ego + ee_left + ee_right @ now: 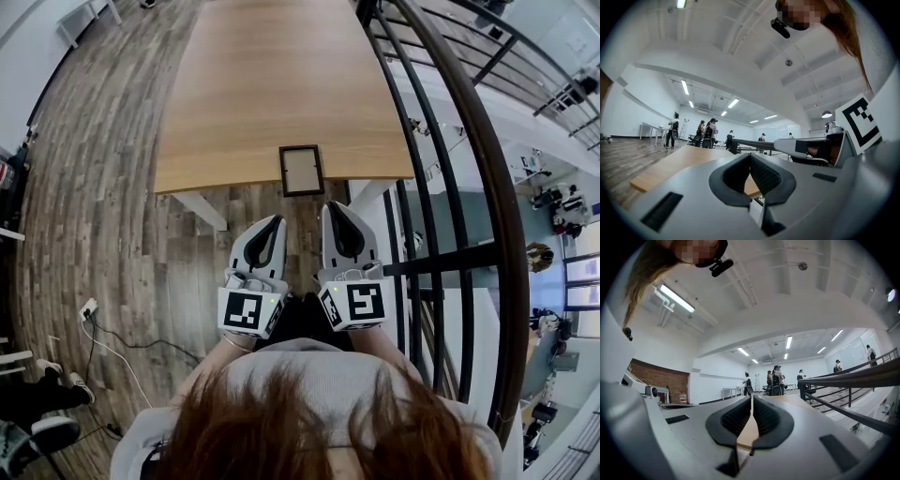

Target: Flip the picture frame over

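Black-padded left fingers (735,176), right fingers (734,420) together

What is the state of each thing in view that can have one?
picture frame: lying flat on the table, close to its near edge, untouched
left gripper: shut, empty, not yet over the table
right gripper: shut, empty, not yet over the table

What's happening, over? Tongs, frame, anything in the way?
Left tongs and right tongs shut, empty. Frame flat on table, near edge, untouched. Nothing in the way, over.
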Action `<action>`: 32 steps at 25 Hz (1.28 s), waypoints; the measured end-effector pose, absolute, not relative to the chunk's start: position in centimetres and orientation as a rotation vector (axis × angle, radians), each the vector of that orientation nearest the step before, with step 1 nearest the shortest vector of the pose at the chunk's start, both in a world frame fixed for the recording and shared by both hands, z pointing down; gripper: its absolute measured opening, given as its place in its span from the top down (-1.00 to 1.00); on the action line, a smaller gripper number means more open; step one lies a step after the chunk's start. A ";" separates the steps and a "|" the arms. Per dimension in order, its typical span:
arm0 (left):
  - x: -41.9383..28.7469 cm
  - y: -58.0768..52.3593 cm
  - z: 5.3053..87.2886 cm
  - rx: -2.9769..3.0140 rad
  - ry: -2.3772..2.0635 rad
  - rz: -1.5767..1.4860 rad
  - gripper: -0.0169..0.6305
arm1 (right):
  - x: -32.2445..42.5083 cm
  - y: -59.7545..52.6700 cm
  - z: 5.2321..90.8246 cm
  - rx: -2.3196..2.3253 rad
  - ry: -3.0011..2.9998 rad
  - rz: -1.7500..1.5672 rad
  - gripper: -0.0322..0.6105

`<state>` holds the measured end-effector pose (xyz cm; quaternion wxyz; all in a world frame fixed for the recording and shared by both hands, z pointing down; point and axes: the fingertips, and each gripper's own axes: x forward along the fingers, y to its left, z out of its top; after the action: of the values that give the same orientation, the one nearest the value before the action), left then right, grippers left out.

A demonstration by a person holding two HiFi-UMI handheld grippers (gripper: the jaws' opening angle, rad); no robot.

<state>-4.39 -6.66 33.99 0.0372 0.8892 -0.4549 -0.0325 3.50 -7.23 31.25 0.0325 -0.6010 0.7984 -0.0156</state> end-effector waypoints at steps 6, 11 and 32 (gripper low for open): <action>-4.2 -7.4 34.2 2.718 -1.420 -0.078 0.93 | 3.7 -8.4 32.7 -1.841 2.502 -0.077 0.82; -4.3 -7.7 33.8 2.703 -1.465 -0.096 0.93 | 3.7 -9.0 33.5 -1.844 2.608 0.023 0.82; -9.1 -8.9 37.6 2.483 -1.686 -0.052 0.93 | 0.1 -16.5 52.0 -1.736 3.530 1.212 0.23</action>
<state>-9.13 -8.89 37.61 0.0699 0.8252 -0.5602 -0.0174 0.14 -16.48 51.98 -0.4682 -0.3727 0.7578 0.2602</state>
